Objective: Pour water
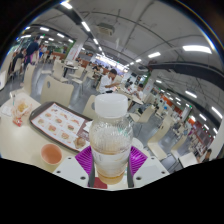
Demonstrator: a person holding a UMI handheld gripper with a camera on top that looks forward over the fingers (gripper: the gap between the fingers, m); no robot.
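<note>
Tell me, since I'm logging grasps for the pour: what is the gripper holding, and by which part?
The gripper holds a clear bottle with a white cap, both fingers pressing its lower body, upright.

Large canteen hall with rows of ceiling strip lights (150,55), crowded tables (62,90) and seated people (112,80) behind.

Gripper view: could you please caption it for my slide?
Gripper shut on a capped bottle above a table with a tray.

Ceiling strip lights (150,55) are lighting the hall brightly and evenly from overhead. Fisheye distortion is bending the ceiling lines and the table (25,140) edge. Background is blurring slightly; highlights are glinting on the clear bottle (110,135).
</note>
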